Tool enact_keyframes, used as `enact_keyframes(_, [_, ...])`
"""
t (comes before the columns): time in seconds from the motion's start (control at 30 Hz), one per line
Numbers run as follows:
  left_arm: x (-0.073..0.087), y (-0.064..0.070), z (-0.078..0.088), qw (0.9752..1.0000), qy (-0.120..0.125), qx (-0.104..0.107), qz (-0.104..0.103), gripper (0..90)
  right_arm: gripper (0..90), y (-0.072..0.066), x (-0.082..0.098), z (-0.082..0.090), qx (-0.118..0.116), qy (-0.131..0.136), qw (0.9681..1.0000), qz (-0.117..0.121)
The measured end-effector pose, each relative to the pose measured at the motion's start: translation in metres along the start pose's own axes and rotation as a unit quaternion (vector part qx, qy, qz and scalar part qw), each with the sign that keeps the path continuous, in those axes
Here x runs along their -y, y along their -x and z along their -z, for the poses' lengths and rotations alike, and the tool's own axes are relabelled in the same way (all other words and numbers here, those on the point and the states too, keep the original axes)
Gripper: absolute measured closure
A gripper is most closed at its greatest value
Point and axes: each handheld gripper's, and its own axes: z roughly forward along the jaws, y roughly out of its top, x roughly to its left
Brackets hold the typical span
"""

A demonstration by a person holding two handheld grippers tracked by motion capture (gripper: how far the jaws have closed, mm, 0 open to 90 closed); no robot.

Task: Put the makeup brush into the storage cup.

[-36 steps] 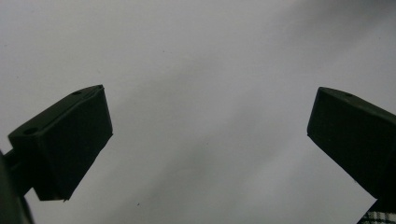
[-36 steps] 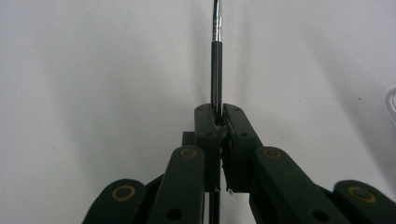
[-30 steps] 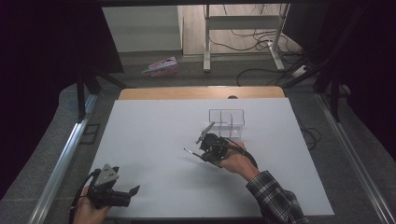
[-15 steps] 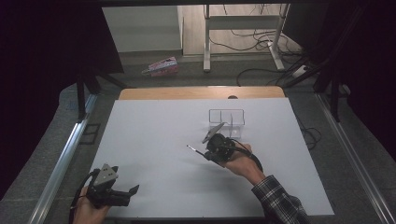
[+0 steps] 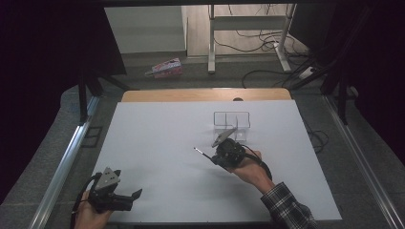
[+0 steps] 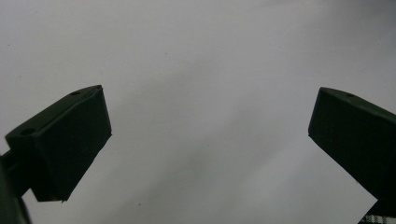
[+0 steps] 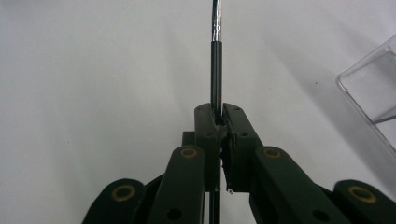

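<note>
Behind white table (image 5: 157,143), cables (image 5: 260,45) cross floor (image 5: 200,71).

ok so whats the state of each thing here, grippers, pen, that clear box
left gripper: open, holding nothing, low over the near left of the table
right gripper: shut on the pen
pen: clamped between the jaws, sticking straight out ahead, held above the table
clear box: upright on the table, open on top, looks empty

High view overhead facing forward; gripper views close above white table (image 5: 157,143)
</note>
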Motion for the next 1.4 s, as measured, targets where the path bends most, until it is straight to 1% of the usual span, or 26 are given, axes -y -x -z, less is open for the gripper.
enact_keyframes(0.17, [0.0, 0.0, 0.0, 1.0, 0.002, 0.001, 0.0, 0.0, 85.1, -0.001, 0.002, 0.002, 0.001, 0.006, 1.0, -0.001])
enact_keyframes(0.33, [0.0, 0.0, 0.001, 1.0, 0.003, 0.003, 0.002, 0.0, 85.0, -0.001, 0.005, 0.007, 0.004, 0.013, 0.9999, -0.009])
enact_keyframes(0.4, [0.0, 0.0, 0.001, 1.0, 0.003, 0.004, 0.003, 0.0, 85.0, 0.001, 0.007, 0.011, 0.007, 0.023, 0.9997, -0.01])
enact_keyframes(0.43, [0.0, 0.0, 0.001, 1.0, 0.003, 0.004, 0.003, 0.0, 85.0, 0.001, 0.007, 0.011, 0.007, 0.023, 0.9997, -0.01])
enact_keyframes(0.47, [0.0, 0.0, 0.001, 1.0, 0.004, 0.005, 0.004, 0.0, 85.0, 0.002, 0.009, 0.015, 0.008, 0.03, 0.9994, -0.014])
enact_keyframes(0.5, [0.0, -0.001, 0.001, 1.0, 0.004, 0.005, 0.004, 0.0, 85.0, 0.002, 0.009, 0.015, 0.008, 0.03, 0.9994, -0.014])
enact_keyframes(0.57, [0.0, -0.001, 0.001, 1.0, 0.004, 0.005, 0.004, 0.0, 85.0, 0.003, 0.009, 0.018, 0.009, 0.034, 0.9991, -0.021])
enact_keyframes(0.67, [0.0, -0.001, 0.001, 1.0, 0.005, 0.005, 0.004, 0.0, 85.1, 0.005, 0.01, 0.022, 0.015, 0.042, 0.9987, -0.022])
enact_keyframes(0.83, [0.0, -0.001, 0.001, 0.9999, 0.006, 0.006, 0.006, 0.0, 85.0, 0.009, 0.013, 0.029, 0.023, 0.058, 0.9976, -0.03])
enact_keyframes(1.1, [0.0, -0.001, 0.001, 0.9999, 0.007, 0.006, 0.007, 0.0, 85.0, 0.012, 0.014, 0.036, 0.032, 0.073, 0.9961, -0.038])
enact_keyframes(1.23, [0.0, -0.001, 0.001, 0.9999, 0.007, 0.007, 0.007, 0.0, 85.0, 0.015, 0.015, 0.041, 0.039, 0.082, 0.9949, -0.043])
enact_keyframes(1.3, [0.0, -0.001, 0.001, 0.9999, 0.007, 0.007, 0.007, 0.0, 85.0, 0.016, 0.016, 0.044, 0.042, 0.091, 0.9937, -0.049])
enact_keyframes(1.4, [0.0, -0.001, 0.001, 0.9999, 0.007, 0.007, 0.007, 0.0, 85.0, 0.018, 0.017, 0.047, 0.044, 0.096, 0.9931, -0.051])
